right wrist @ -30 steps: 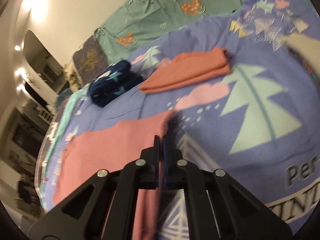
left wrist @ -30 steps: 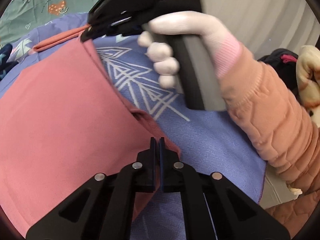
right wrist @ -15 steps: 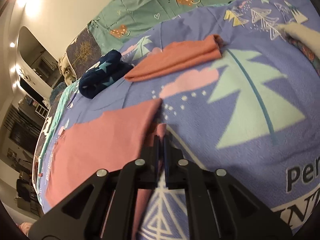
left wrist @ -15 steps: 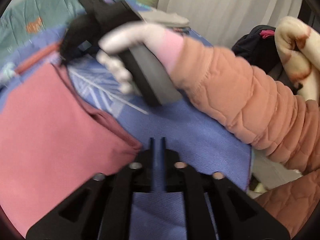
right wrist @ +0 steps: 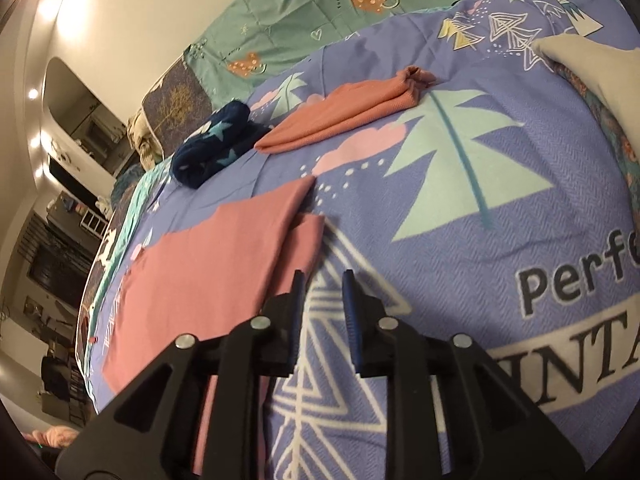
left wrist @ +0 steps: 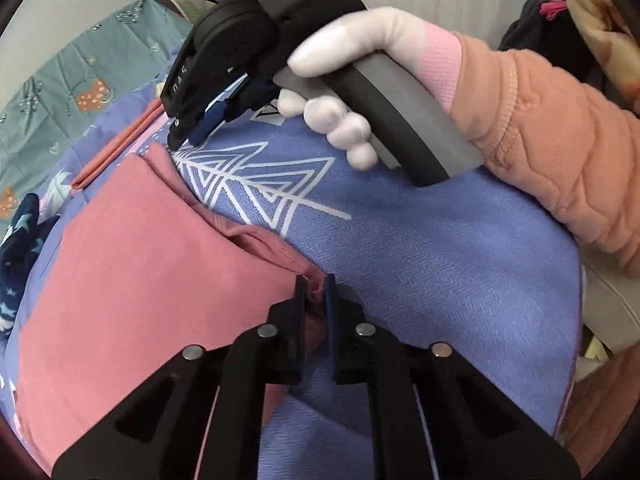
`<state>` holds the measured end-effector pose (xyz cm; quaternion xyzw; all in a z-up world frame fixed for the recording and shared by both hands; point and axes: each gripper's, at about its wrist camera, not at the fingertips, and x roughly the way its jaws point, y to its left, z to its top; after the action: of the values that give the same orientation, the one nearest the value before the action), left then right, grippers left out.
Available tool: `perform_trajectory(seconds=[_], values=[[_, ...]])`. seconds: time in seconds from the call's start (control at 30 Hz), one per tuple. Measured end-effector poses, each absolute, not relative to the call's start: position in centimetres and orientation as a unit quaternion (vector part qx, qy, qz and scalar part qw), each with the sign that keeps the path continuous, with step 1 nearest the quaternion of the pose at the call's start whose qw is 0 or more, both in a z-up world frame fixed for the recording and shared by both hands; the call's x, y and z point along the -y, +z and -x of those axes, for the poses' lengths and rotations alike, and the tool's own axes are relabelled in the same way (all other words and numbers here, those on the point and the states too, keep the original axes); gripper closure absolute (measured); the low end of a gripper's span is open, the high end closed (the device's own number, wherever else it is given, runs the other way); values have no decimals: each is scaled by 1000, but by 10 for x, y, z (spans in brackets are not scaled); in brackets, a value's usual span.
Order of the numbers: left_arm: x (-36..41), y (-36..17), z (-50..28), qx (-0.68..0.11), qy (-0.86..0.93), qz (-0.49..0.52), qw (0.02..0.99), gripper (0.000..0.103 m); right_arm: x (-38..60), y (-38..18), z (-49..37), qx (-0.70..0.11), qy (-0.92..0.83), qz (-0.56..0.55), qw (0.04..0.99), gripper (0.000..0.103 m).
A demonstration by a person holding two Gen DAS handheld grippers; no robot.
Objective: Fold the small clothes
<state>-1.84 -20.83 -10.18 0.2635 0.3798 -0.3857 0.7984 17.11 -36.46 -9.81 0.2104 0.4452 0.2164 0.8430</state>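
Note:
A pink garment [left wrist: 132, 264] lies flat on the purple printed blanket [left wrist: 420, 264], folded over on itself. My left gripper [left wrist: 315, 292] is slightly open, its fingers either side of the garment's near corner. My right gripper [right wrist: 323, 292] is open and empty, just right of the garment's [right wrist: 224, 264] far corner. In the left wrist view the right gripper [left wrist: 188, 128] hangs over that far corner, held by a white-gloved hand [left wrist: 352, 80].
A folded orange-pink garment [right wrist: 348, 112] and a rolled dark blue starred garment [right wrist: 212, 144] lie further back on the blanket [right wrist: 500, 184]. A green quilt [right wrist: 304, 12] lies behind. A grey pillow [right wrist: 592, 76] is at the right.
Both grippers were shut on the pink garment's corners; both have opened and the garment now lies flat. The right gripper has let go and sits beside the corner.

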Motion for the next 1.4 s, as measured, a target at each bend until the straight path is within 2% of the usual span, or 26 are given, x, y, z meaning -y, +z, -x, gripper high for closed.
perform_trajectory(seconds=[0.07, 0.13, 0.23, 0.37, 0.4, 0.43, 0.47, 0.5, 0.53, 0.63, 0.73, 0.77, 0.83, 0.9, 0.93, 1.0, 1.03, 1.3, 1.37, 1.4], values=[[202, -98, 15, -382, -395, -253, 796, 97, 361, -97, -169, -446, 221, -203, 843, 81], [197, -88, 13, -383, -417, -217, 795, 98, 358, -97, -168, -445, 227, -202, 842, 76], [200, -82, 16, -375, -423, -217, 796, 98, 353, -96, -172, -444, 235, -205, 840, 67], [203, -95, 19, -387, -419, -217, 792, 98, 343, -98, -187, -455, 246, -217, 828, 49], [203, -96, 20, -388, -420, -215, 792, 98, 341, -99, -189, -456, 249, -218, 826, 57], [204, -96, 22, -389, -422, -212, 791, 98, 337, -99, -194, -457, 242, -213, 829, 75], [203, -95, 24, -389, -426, -209, 790, 98, 335, -98, -196, -458, 232, -208, 832, 99], [203, -95, 24, -390, -431, -206, 788, 98, 335, -96, -198, -457, 224, -213, 834, 100], [203, -95, 26, -390, -436, -204, 785, 102, 338, -92, -197, -444, 221, -224, 839, 100], [211, -106, 36, -410, -470, -195, 757, 103, 339, -82, -196, -418, 214, -216, 856, 101], [215, -108, 44, -389, -466, -209, 766, 103, 331, -110, -209, -459, 190, -170, 851, 102], [212, -106, 44, -388, -469, -199, 768, 103, 335, -115, -207, -453, 192, -184, 851, 101], [205, -103, 48, -391, -469, -187, 769, 103, 341, -108, -203, -451, 191, -200, 849, 99], [196, -96, 49, -387, -460, -182, 778, 103, 342, -98, -196, -451, 173, -186, 855, 88], [189, -89, 49, -380, -457, -172, 785, 101, 342, -89, -189, -445, 165, -168, 864, 87], [166, -74, 49, -367, -446, -134, 805, 79, 345, -78, -174, -435, 173, -160, 869, 86], [156, -69, 49, -361, -436, -120, 816, 64, 347, -73, -163, -431, 182, -165, 868, 86], [9, -57, 36, -370, -279, 7, 886, 63, 316, -70, -81, -428, 263, -153, 851, 73], [-46, -54, 43, -369, -221, 45, 902, 63, 299, -86, -69, -460, 243, -101, 848, 75], [-59, -53, 46, -366, -198, 52, 908, 63, 294, -94, -67, -475, 219, -71, 849, 81]])
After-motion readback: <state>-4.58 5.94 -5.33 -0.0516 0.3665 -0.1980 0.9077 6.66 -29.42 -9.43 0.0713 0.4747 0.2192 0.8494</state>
